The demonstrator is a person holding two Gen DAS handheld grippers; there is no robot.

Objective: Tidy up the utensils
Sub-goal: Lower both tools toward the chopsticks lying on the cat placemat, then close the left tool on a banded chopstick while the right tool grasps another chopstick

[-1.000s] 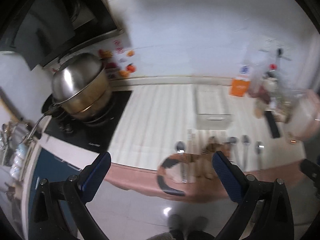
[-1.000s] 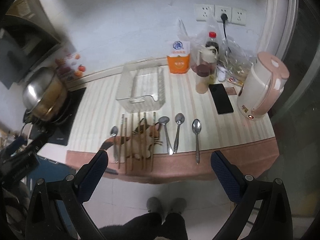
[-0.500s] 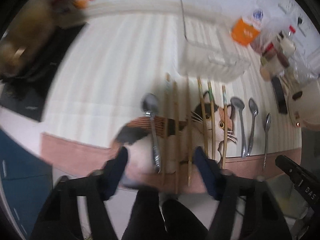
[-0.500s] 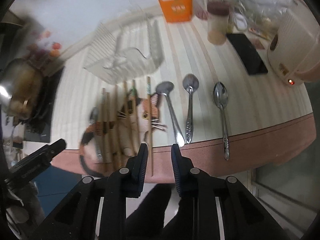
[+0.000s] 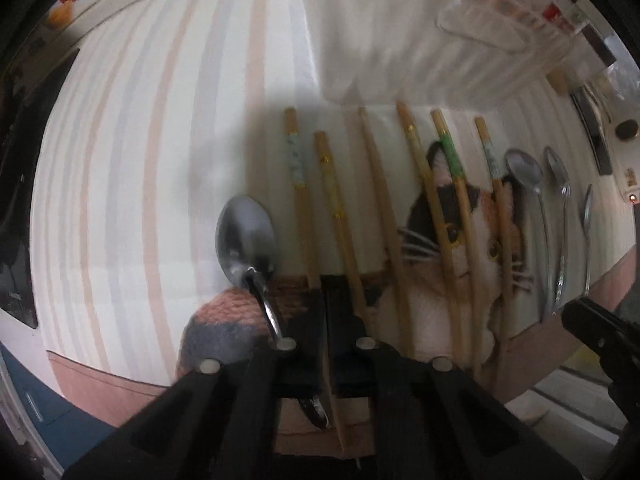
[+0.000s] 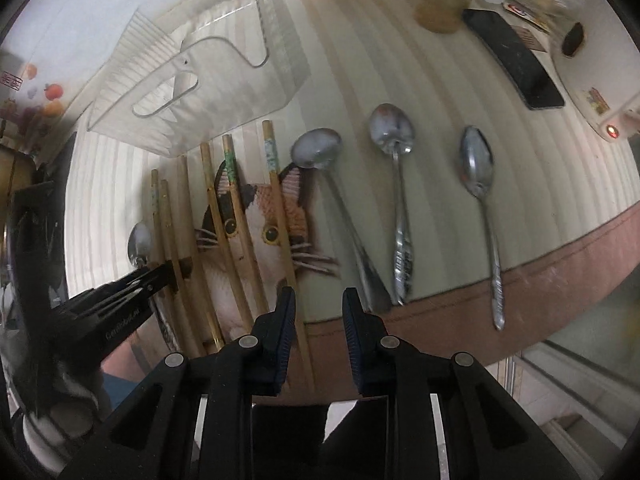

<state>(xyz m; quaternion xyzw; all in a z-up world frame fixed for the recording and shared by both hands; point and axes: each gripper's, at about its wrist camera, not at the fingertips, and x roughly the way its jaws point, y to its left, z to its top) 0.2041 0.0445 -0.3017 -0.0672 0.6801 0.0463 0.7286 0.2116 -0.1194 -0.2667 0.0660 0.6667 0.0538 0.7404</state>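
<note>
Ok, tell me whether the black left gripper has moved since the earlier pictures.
Yes. The left gripper has come down onto the wooden chopsticks beside the clear plastic tray, its jaws closing.

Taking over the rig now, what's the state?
Left gripper: jaws shut, tip down among the leftmost chopsticks; can't tell if one is pinched.
Right gripper: jaws have just been closing and stand narrowly apart with nothing between them, beside the rightmost chopstick.
Things: six chopsticks lie across the cat mat. One spoon lies to their left, three spoons to their right, and the clear bin behind.
Done: nothing seen in the bin.
Left: all utensils.
</note>
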